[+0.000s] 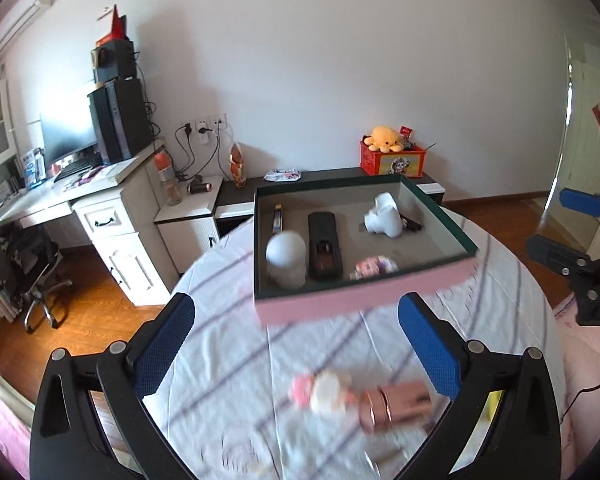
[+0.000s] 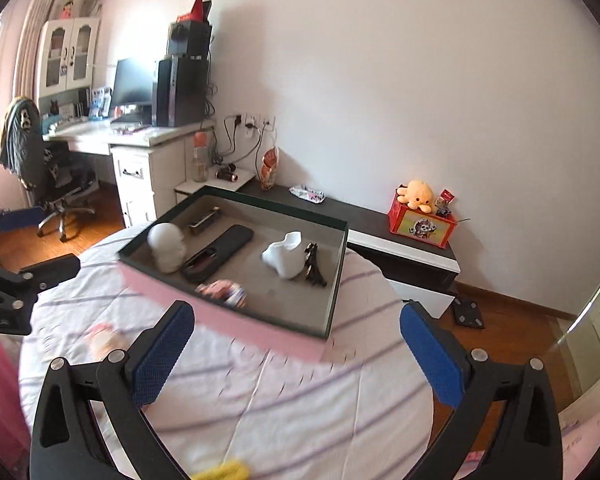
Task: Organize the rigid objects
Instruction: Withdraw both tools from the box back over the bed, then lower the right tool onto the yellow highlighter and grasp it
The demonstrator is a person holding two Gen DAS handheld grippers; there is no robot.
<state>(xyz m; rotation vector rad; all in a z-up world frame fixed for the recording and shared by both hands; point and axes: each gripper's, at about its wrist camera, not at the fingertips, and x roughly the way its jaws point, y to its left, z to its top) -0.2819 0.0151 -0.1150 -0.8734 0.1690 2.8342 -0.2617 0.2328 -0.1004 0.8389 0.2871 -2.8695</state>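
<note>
A pink-sided, green-rimmed box (image 1: 340,304) (image 2: 236,326) stands on a round table with a striped white cloth (image 1: 228,344) (image 2: 284,400). In it lie a white helmet figure (image 1: 286,256) (image 2: 167,246), a black remote (image 1: 324,246) (image 2: 220,252), a white figurine (image 1: 384,216) (image 2: 285,258), a small dark bar (image 1: 277,216) (image 2: 204,218) and a pink-white item (image 1: 374,266) (image 2: 224,292). On the cloth lie a pink-white toy (image 1: 324,394) (image 2: 102,338) and a rose-gold cylinder (image 1: 396,404). My left gripper (image 1: 296,356) is open above them. My right gripper (image 2: 296,356) is open before the box.
A white desk (image 1: 100,196) (image 2: 140,140) with computer gear and an office chair (image 1: 32,272) (image 2: 48,176) stand at the left. A low dark cabinet (image 1: 332,180) (image 2: 400,240) carries a red box with an orange plush (image 1: 384,140) (image 2: 418,196). A yellow object (image 2: 224,470) lies near the table's front edge.
</note>
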